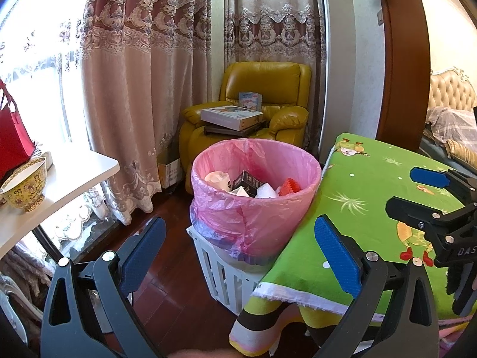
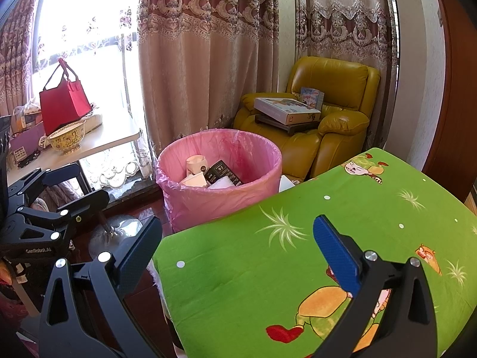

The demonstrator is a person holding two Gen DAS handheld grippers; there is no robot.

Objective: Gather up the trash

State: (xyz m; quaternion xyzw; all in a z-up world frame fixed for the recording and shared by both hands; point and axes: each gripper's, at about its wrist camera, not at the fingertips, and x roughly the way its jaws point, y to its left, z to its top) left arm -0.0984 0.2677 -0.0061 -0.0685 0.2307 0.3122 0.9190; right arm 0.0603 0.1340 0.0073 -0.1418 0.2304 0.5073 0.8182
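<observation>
Both my left gripper (image 1: 238, 256) and right gripper (image 2: 238, 253) hung spread and empty; the round pink-bagged trash bin (image 1: 256, 191) on its white slatted crate (image 1: 220, 277) could tip if nudged.

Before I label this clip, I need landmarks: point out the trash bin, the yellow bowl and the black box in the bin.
trash bin (image 1: 253, 217), left wrist view, front of its pink liner.
yellow bowl (image 2: 67, 138), right wrist view, patterned side.
black box (image 2: 222, 173), right wrist view, top face.

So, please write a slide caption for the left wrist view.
Open left gripper faces pink-lined trash bin beside green tablecloth.
</observation>
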